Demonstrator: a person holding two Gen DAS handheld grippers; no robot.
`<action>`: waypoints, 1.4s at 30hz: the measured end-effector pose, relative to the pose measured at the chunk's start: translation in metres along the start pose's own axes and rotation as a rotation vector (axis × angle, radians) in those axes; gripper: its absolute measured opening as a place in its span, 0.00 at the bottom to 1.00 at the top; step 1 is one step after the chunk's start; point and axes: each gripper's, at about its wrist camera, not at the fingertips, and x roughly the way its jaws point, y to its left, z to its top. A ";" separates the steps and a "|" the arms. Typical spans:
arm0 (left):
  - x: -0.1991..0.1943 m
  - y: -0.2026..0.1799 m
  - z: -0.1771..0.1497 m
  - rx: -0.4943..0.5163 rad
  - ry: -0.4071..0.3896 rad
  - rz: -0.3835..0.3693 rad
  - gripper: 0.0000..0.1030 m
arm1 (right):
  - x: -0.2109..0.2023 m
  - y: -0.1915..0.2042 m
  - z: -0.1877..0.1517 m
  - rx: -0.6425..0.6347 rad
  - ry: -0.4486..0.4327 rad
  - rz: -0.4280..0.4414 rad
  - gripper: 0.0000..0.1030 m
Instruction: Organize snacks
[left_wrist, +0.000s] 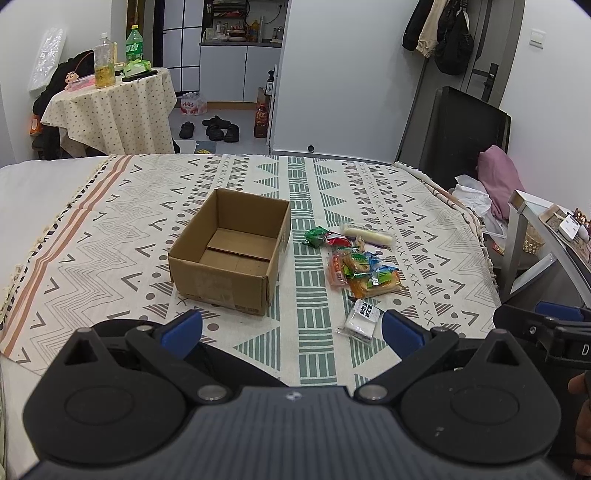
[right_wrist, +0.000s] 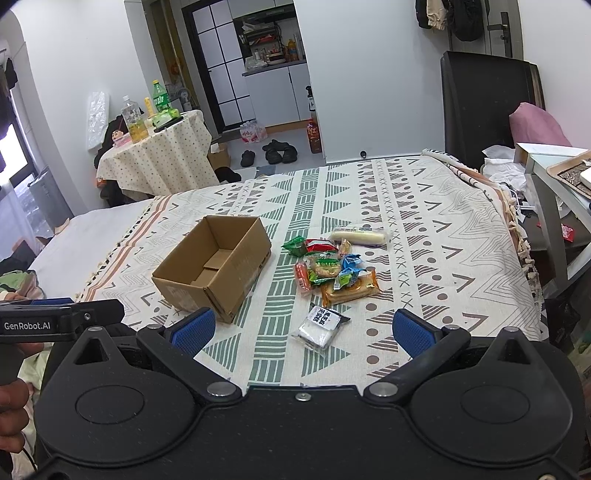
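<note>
Nearest the cameras, the left gripper (left_wrist: 291, 332) and the right gripper (right_wrist: 303, 328) both hover low over the near edge of the patterned bedspread (left_wrist: 369, 192), jaws spread wide and holding nothing. Each gripper's body hides the cloth directly beneath it. Just ahead lies a clear packet (right_wrist: 320, 326) with a black label whose print is too small to read. Farther on, the snack pile (right_wrist: 332, 267) overlaps itself, so single wrappers are hard to separate. Left of it stands the open cardboard box (left_wrist: 231, 251).
</note>
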 end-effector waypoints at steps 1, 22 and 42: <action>0.000 0.000 0.000 0.000 0.000 0.000 1.00 | 0.000 0.000 0.000 0.000 0.000 -0.001 1.00; 0.026 -0.004 0.003 -0.032 0.026 -0.031 1.00 | 0.019 -0.008 0.000 0.001 0.023 0.010 1.00; 0.099 -0.021 0.011 -0.074 0.103 -0.069 0.98 | 0.069 -0.053 0.006 0.074 0.070 0.013 1.00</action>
